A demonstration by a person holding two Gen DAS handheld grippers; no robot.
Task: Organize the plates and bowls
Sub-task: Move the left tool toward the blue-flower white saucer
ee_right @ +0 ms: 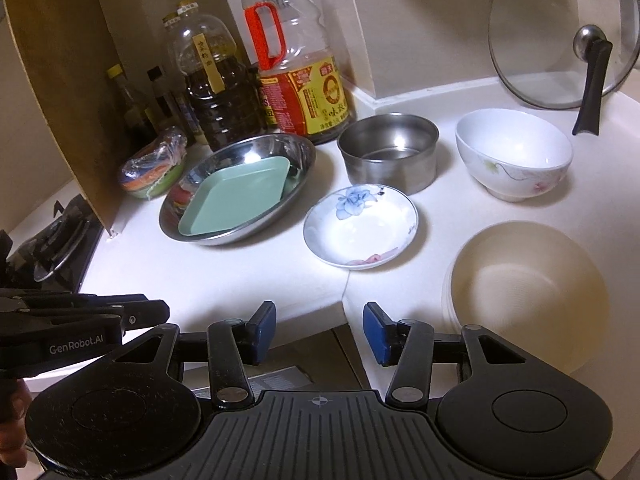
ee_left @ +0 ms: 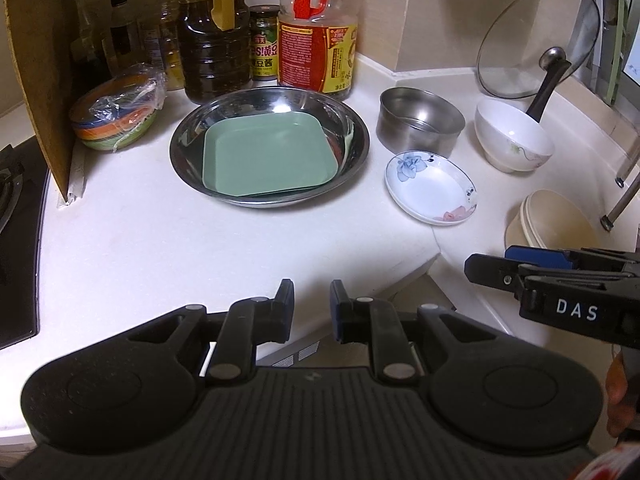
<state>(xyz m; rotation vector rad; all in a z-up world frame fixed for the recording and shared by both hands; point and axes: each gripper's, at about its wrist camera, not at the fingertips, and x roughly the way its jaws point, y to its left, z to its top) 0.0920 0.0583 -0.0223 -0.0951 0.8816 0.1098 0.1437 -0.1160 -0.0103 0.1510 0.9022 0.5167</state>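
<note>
green tray (ee_left: pixel 268 156) in steel basin (ee_left: pixel 180 148) | oil bottles (ee_left: pixel 316 48) behind | lid (ee_left: pixel 536 40) probably wall-propped

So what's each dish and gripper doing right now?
green square plate: lying inside the steel basin
steel pot: upright, empty
flowered saucer: empty
white bowl: upright, empty
beige bowl: upright, empty
left gripper: open, holding nothing
right gripper: open, holding nothing

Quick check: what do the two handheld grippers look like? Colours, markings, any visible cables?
Both are matte black plastic with ribbed centre bodies flanked by round discs, and silver pivot pins on the linkage arms. The left gripper and right gripper carry blue pads inside their jaws. Seen side-on, the right one reads "DAS" in white; the left one reads "GenRobot.AI". No cables visible. No sleeves show, only bare skin at the frame edges.
</note>
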